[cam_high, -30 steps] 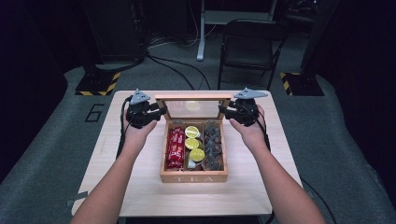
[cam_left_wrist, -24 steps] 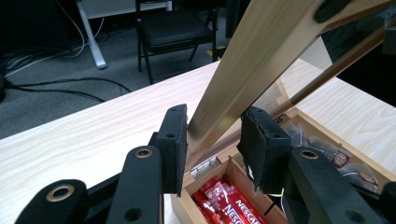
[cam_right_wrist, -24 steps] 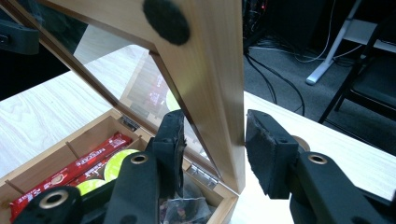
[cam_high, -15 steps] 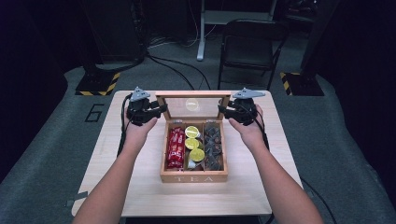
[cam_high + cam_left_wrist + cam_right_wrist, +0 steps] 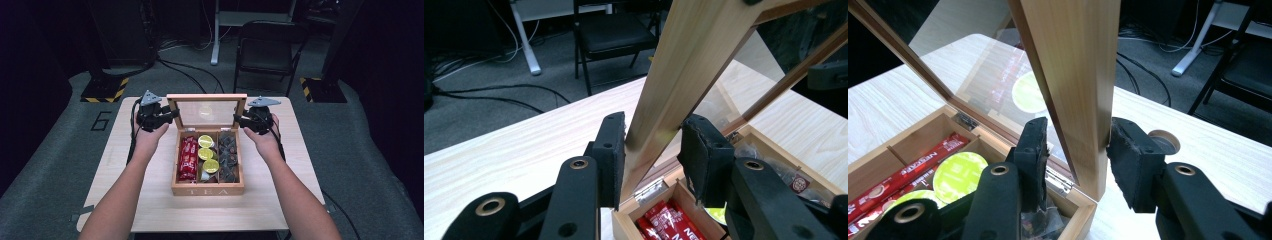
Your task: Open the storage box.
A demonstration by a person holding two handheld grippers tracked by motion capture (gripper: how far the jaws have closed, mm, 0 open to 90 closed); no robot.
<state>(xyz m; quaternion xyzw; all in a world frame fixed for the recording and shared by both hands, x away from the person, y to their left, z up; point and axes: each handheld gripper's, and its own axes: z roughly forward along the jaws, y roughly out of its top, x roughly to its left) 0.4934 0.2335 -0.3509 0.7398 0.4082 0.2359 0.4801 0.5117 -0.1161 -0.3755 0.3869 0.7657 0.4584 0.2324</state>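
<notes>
Wooden tea box [image 5: 207, 189] sits mid-bench [image 5: 125, 200], its glass lid [image 5: 207, 111] upright, the left claw [image 5: 169, 116] and right claw [image 5: 241, 120] each pinching a side rail, apparently mid-swing; next, both hands must move evenly.

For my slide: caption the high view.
Left gripper and right gripper clamp the upright glass lid of the tea box.

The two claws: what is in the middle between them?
The raised lid of the tea box stands between the left claw and right claw, high view.
</notes>
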